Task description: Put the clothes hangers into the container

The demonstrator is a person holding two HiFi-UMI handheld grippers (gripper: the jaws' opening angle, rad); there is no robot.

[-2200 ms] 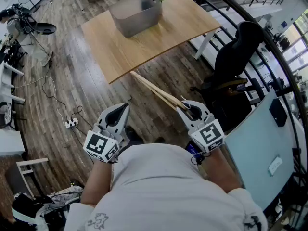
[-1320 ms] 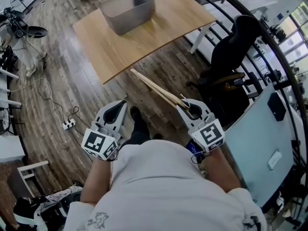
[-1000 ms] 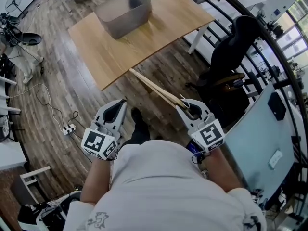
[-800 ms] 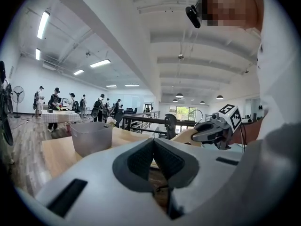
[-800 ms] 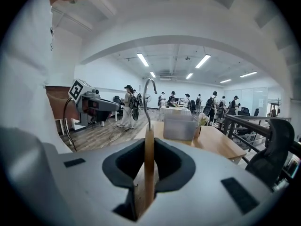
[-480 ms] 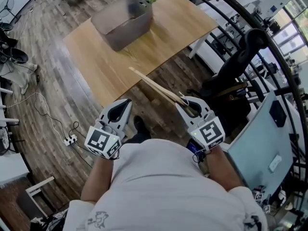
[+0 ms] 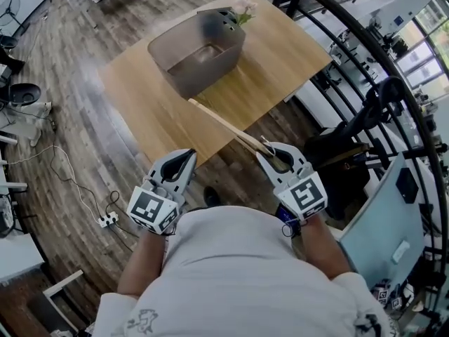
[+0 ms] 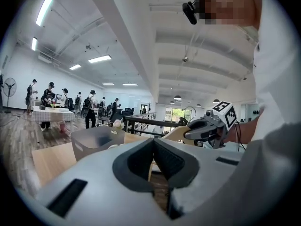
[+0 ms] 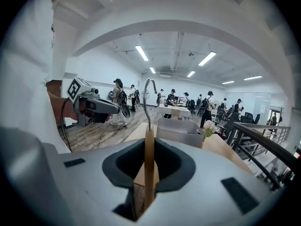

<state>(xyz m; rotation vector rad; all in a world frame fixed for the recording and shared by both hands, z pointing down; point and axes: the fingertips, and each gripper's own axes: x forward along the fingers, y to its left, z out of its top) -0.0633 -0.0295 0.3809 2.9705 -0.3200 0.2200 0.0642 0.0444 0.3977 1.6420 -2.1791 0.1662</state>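
Observation:
My right gripper (image 7: 265, 155) is shut on a wooden clothes hanger (image 7: 221, 125) that sticks out forward and left over the near corner of the table (image 7: 280, 51). In the right gripper view the hanger (image 9: 149, 159) stands edge-on between the jaws, its metal hook (image 9: 146, 98) curving above. The grey container (image 7: 210, 72) sits open on the table ahead, also visible as the grey container (image 9: 181, 128) beyond the jaws. My left gripper (image 7: 186, 161) hangs level beside it, shut and empty, short of the table's edge. The left gripper view shows the container (image 8: 96, 140) ahead to the left.
A small flower (image 7: 242, 9) stands behind the container. A curved black railing (image 7: 365, 55) and a black office chair (image 7: 358, 153) lie to the right, a pale blue panel (image 7: 382, 230) nearer. A power strip with cables (image 7: 106, 220) lies on the wooden floor at the left. People (image 9: 207, 107) stand far off.
The table and container have come closer and lower in the head view as I walk toward them. Both grippers keep their pose, and the hanger stays in the right one.

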